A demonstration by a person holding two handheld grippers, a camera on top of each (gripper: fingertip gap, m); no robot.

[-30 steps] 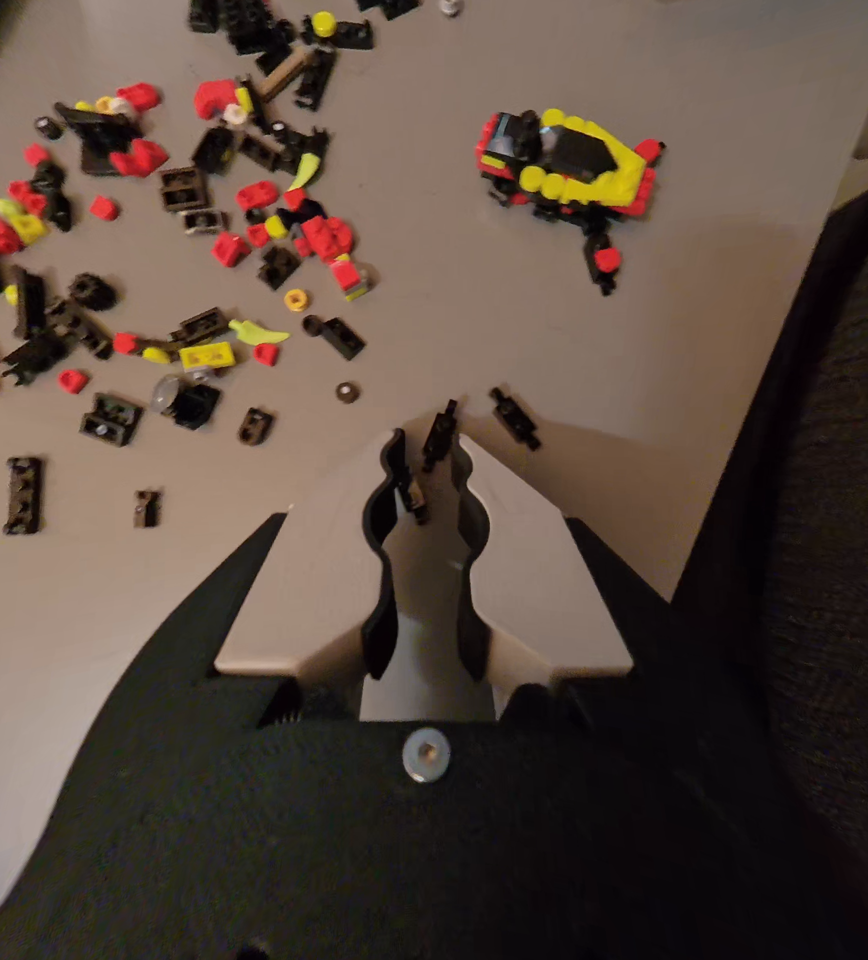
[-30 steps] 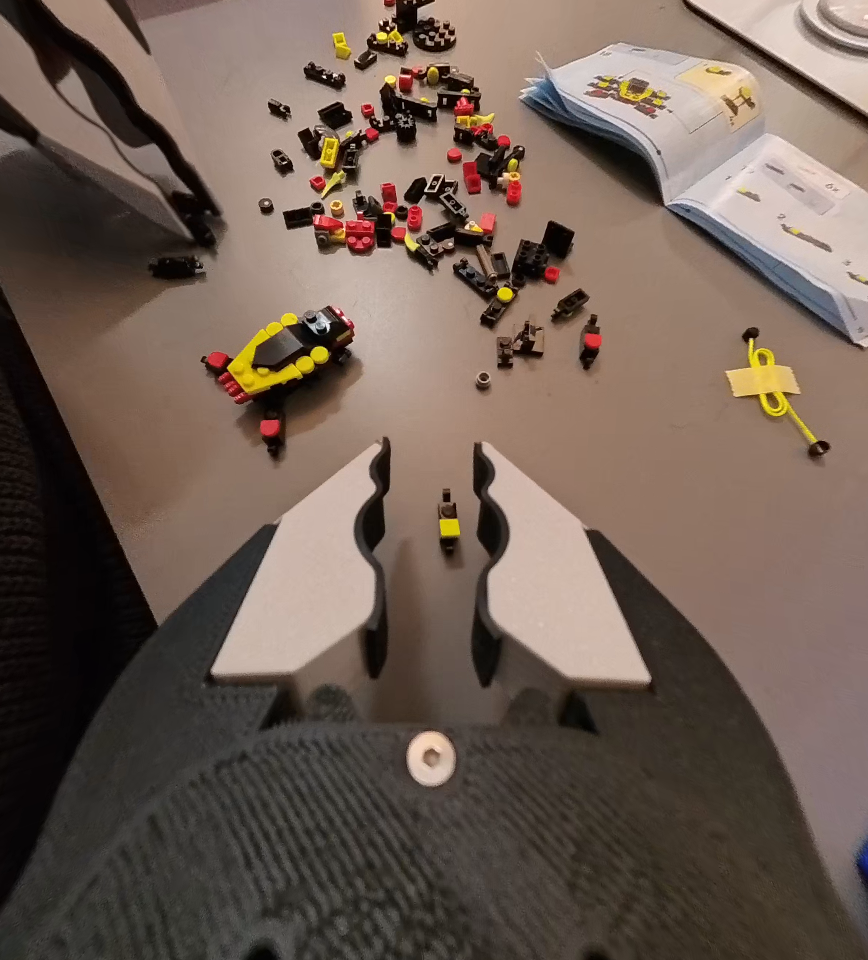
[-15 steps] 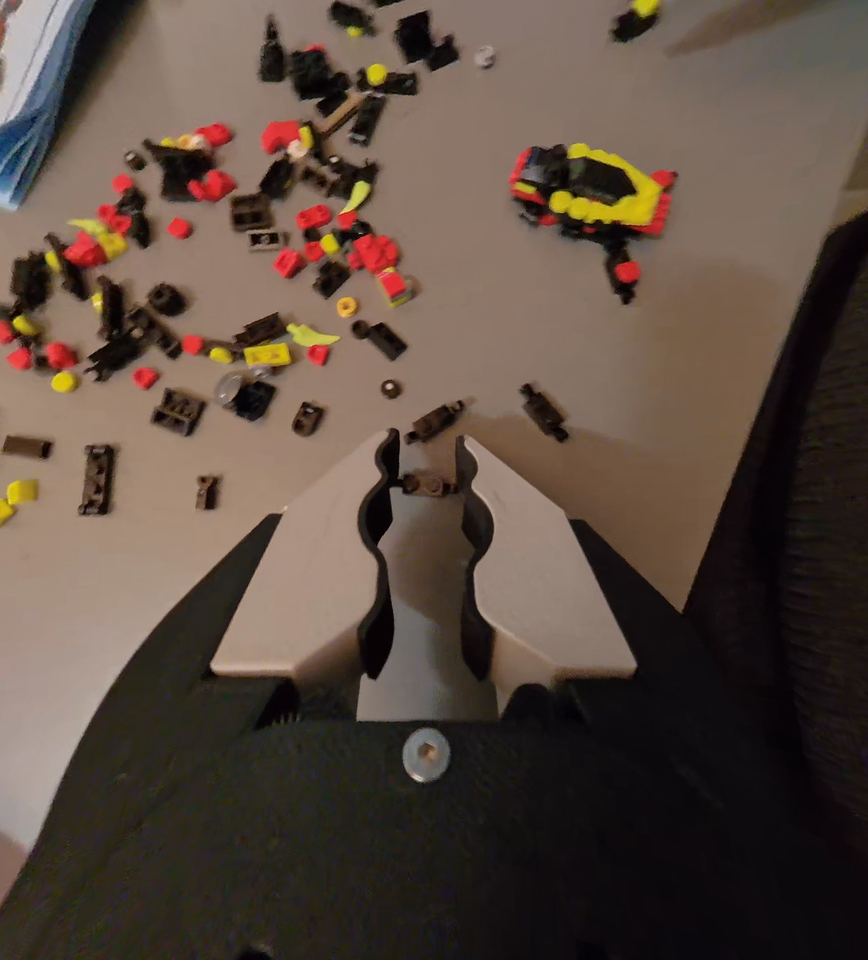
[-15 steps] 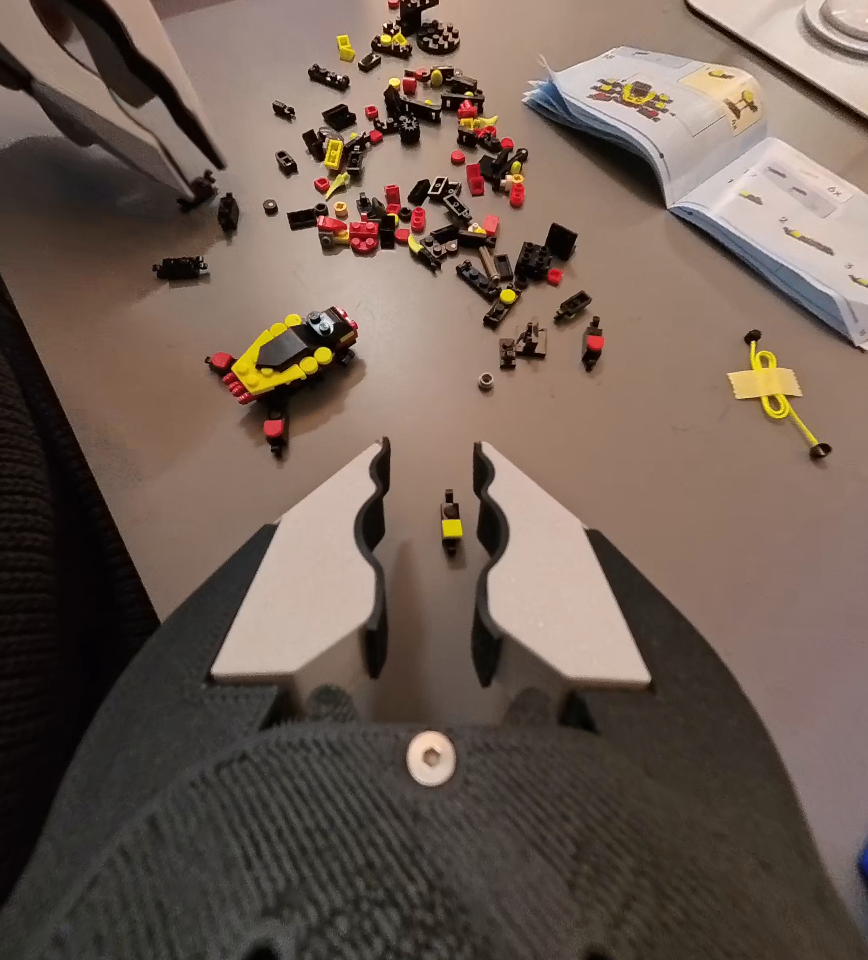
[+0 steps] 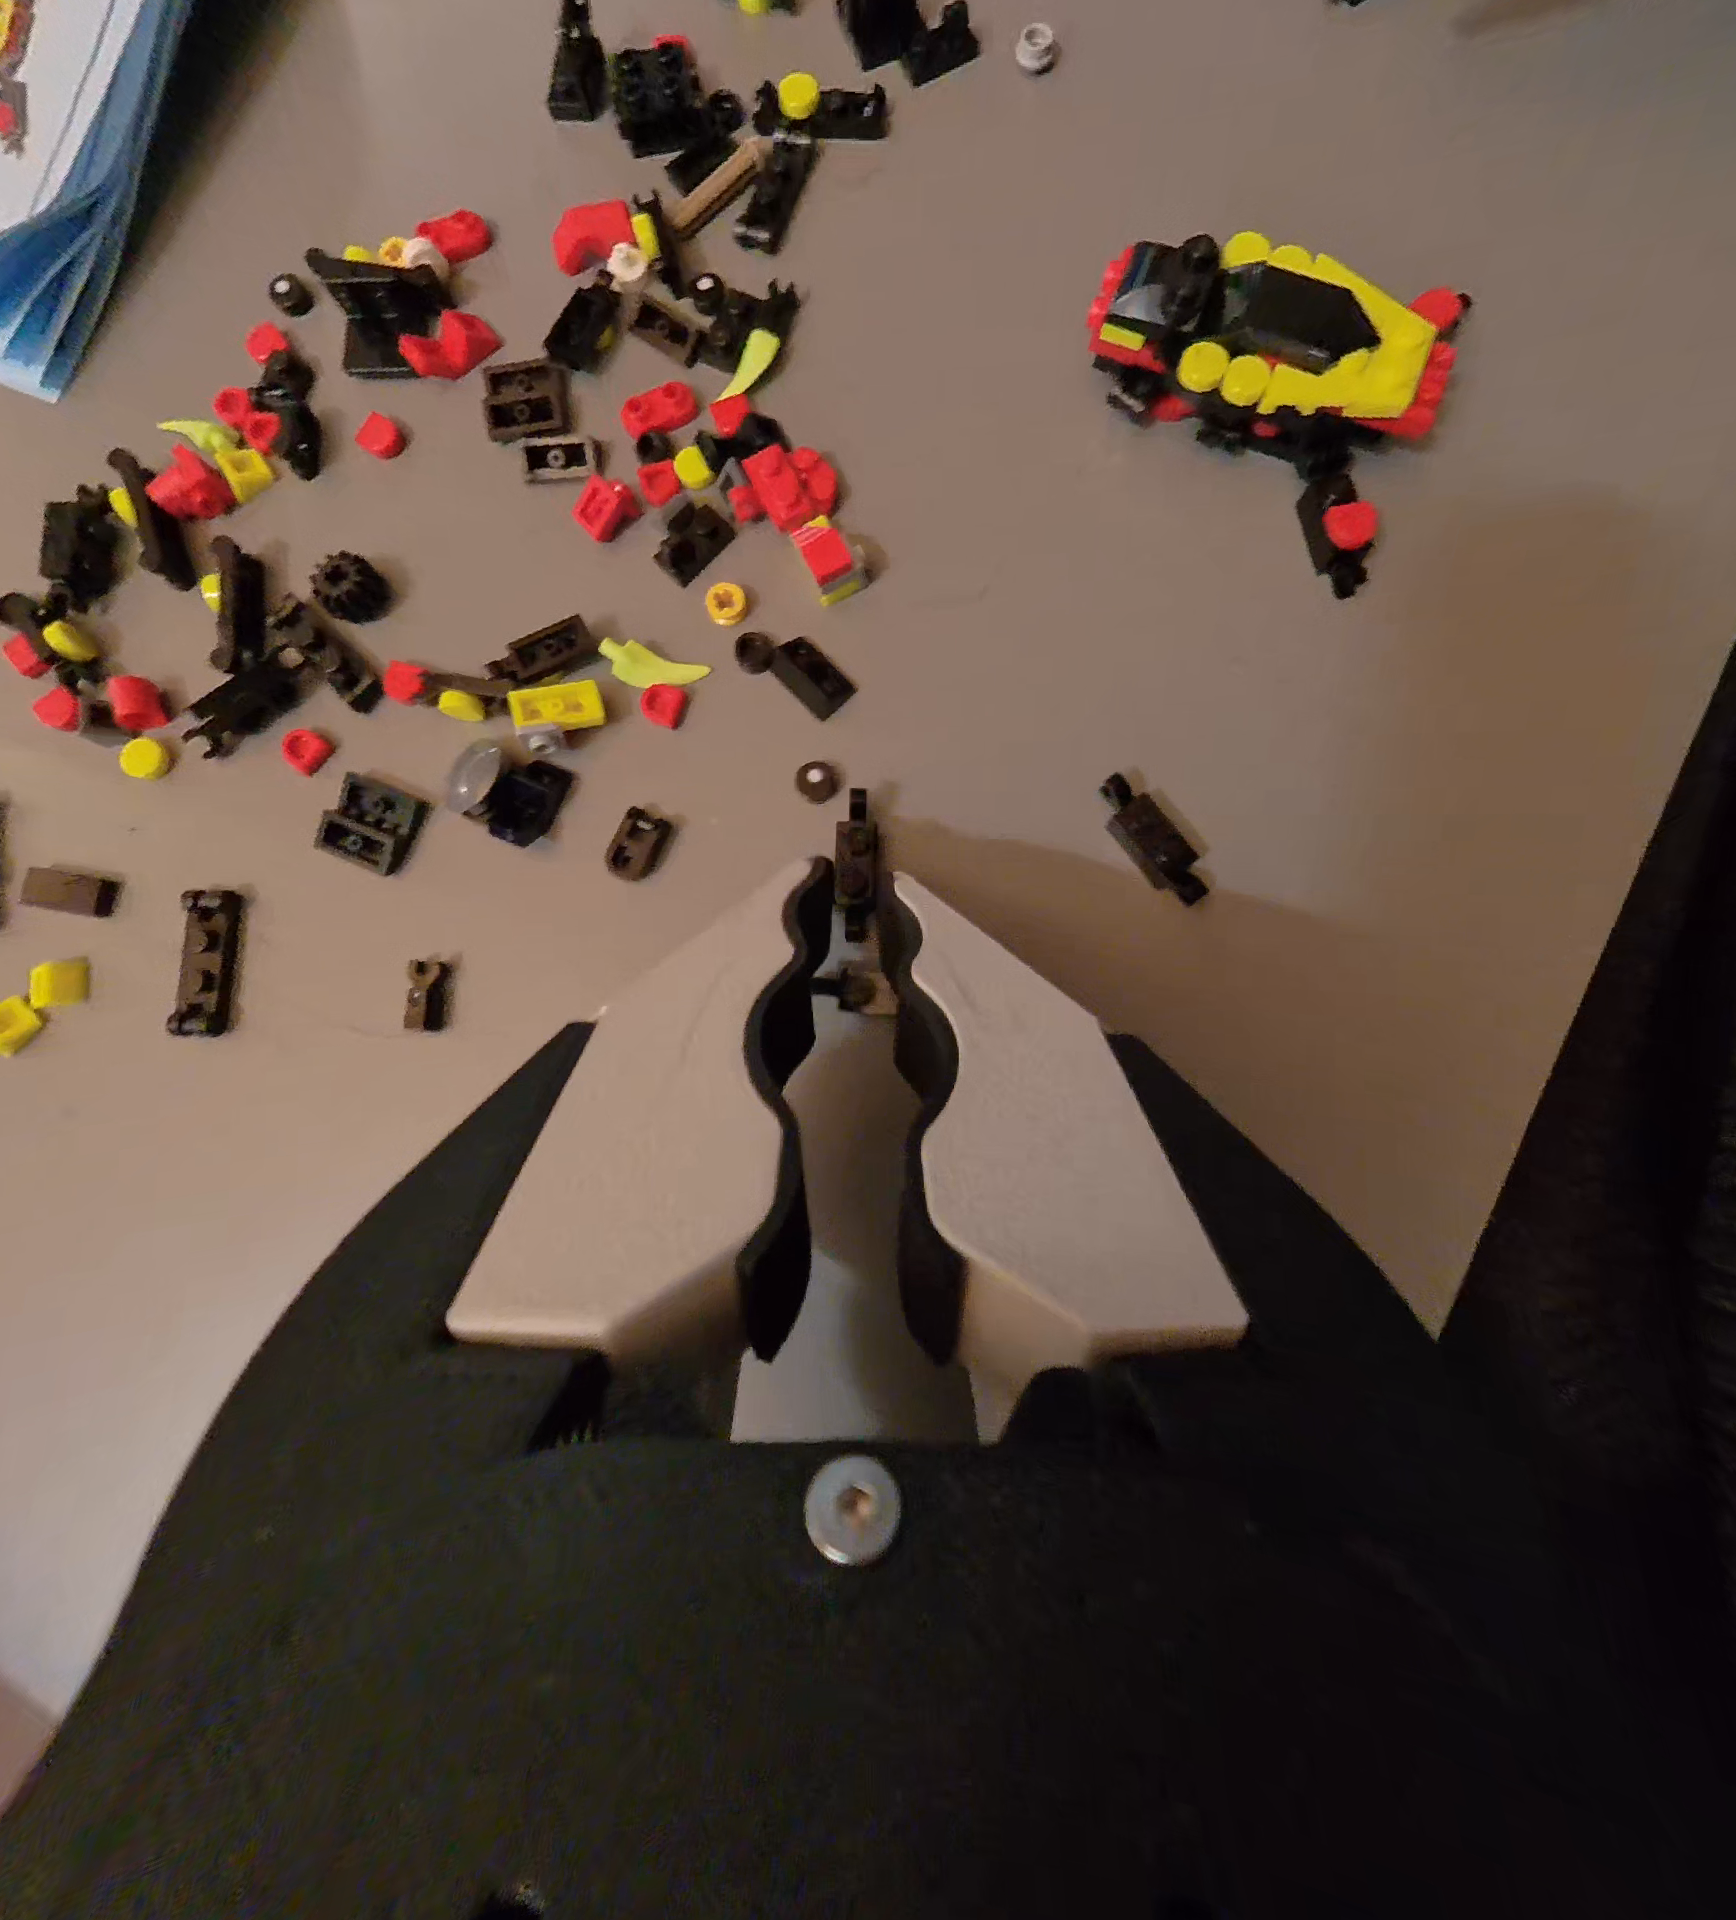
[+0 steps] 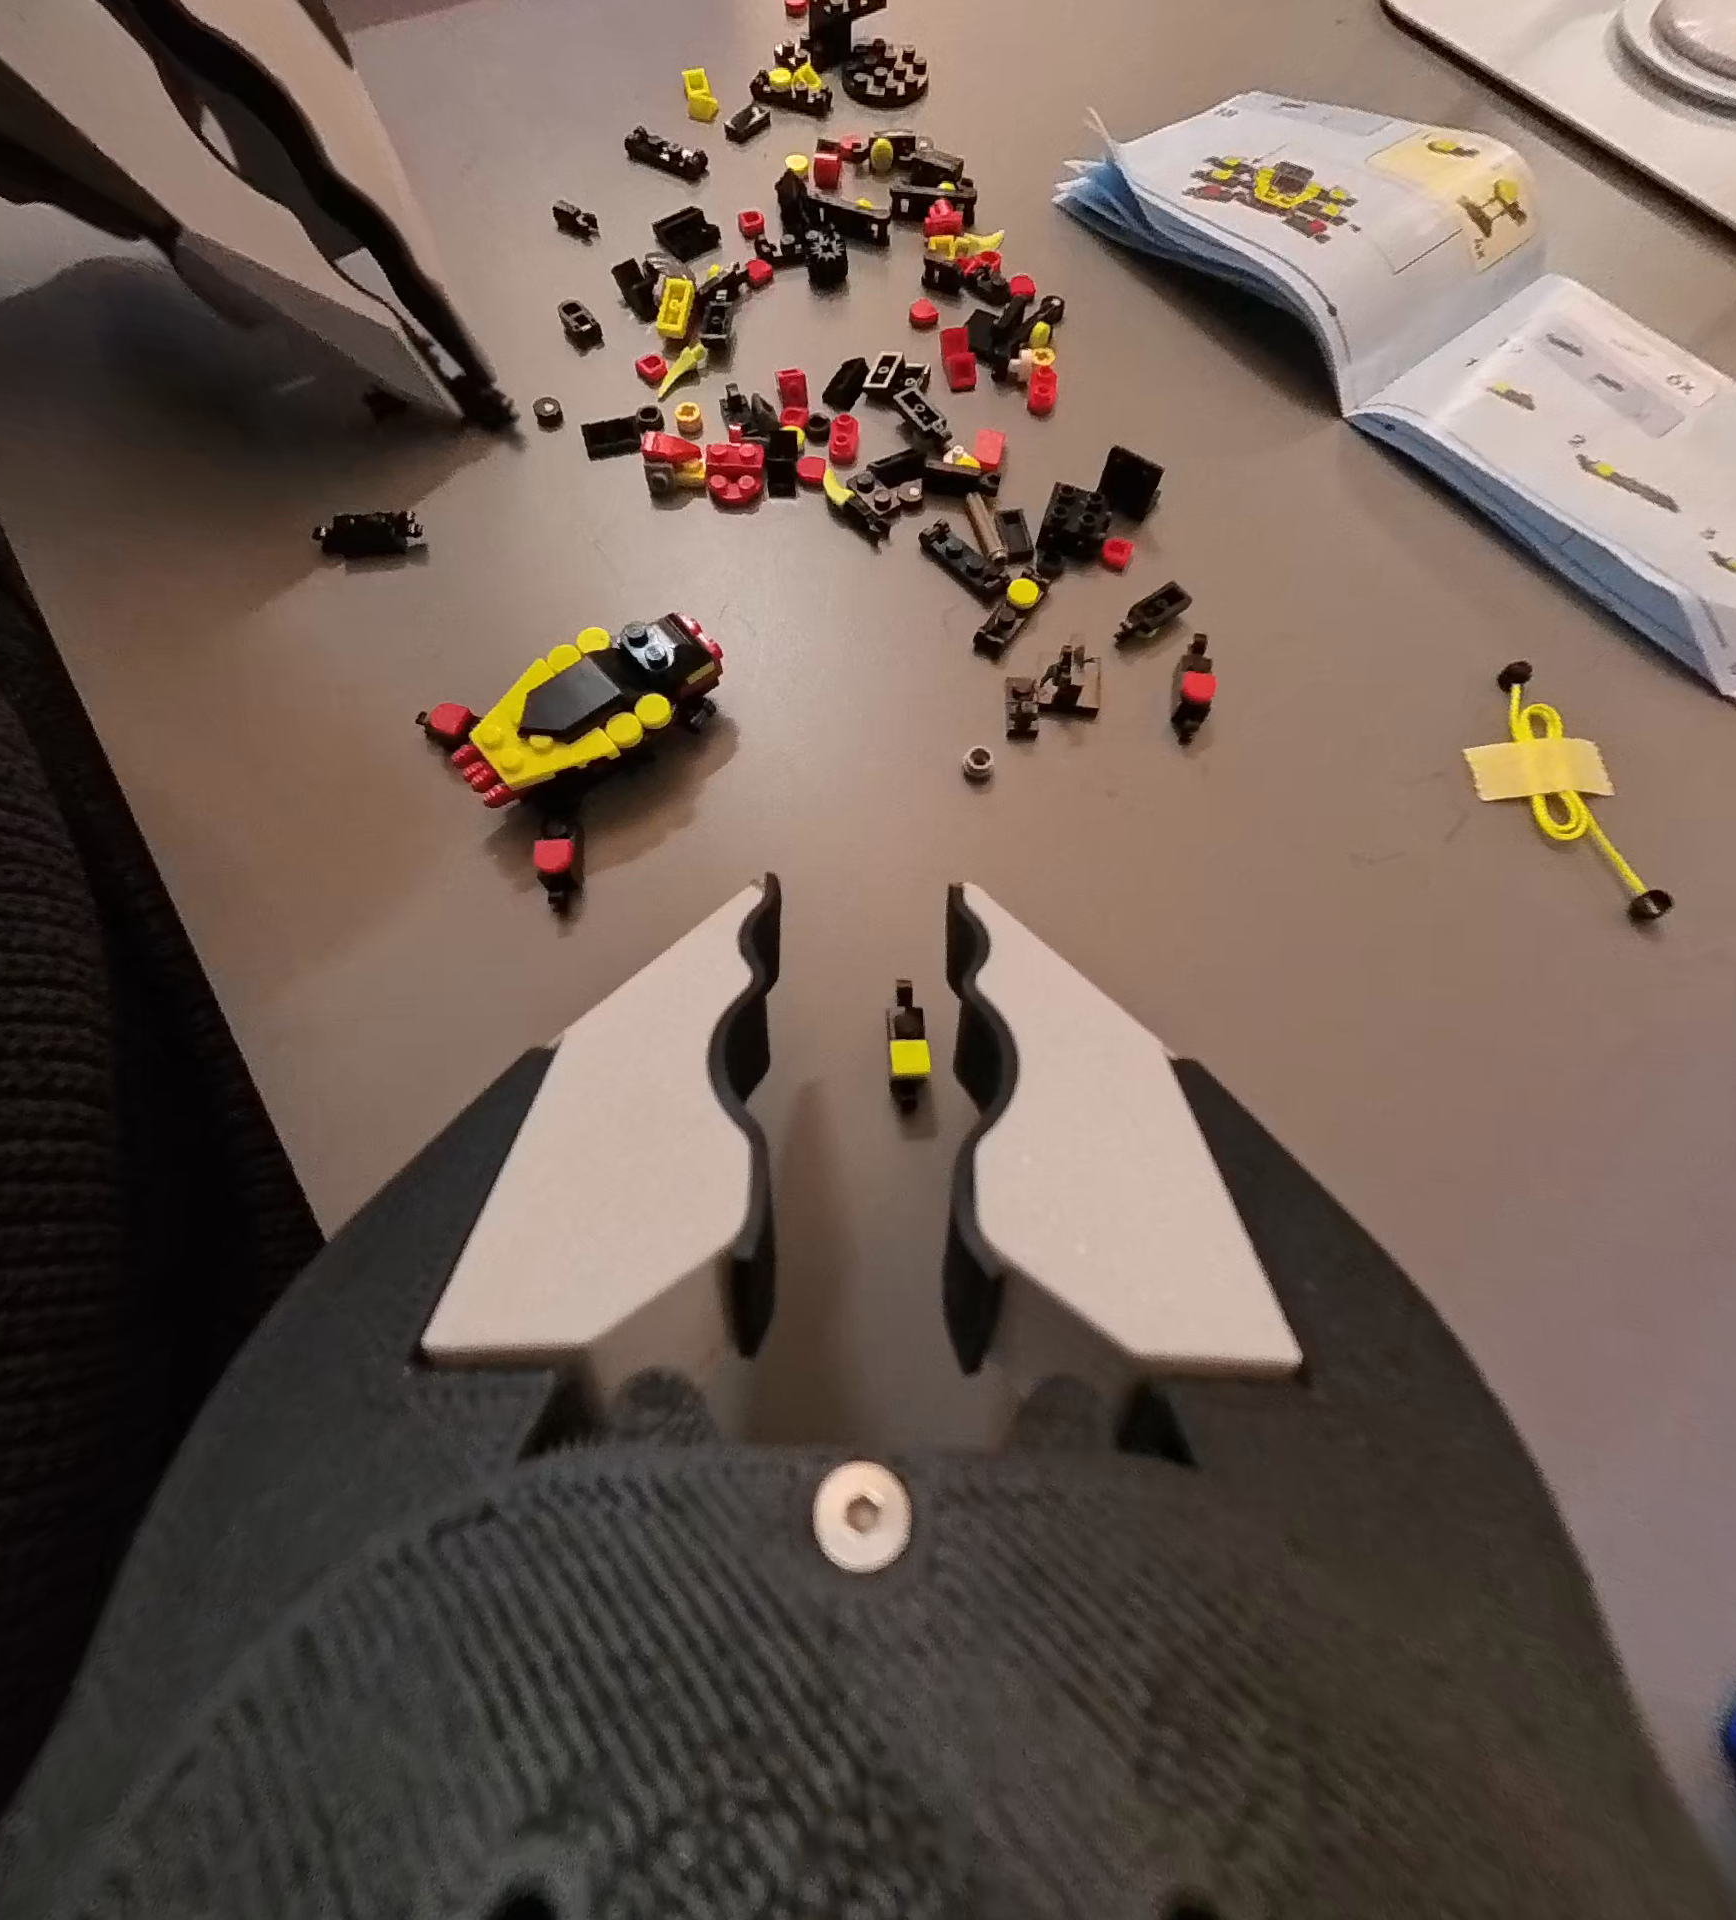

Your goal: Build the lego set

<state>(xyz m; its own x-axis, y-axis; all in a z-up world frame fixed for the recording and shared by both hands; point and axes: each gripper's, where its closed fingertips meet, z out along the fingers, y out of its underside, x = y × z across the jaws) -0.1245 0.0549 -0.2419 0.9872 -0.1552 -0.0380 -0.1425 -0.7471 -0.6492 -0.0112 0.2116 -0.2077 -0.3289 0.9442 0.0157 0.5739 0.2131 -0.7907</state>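
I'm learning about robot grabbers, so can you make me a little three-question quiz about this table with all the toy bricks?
1. True or false: the left gripper has its fingertips closed on a small black brick piece.
2. What lies between the open fingers of the right gripper? A) a red round stud B) a small black piece with a yellow tile, touching neither finger C) nothing
3. Fill the gap: the open instruction booklet has ____ page edges.

Key: 1 true. 2 B. 3 blue.
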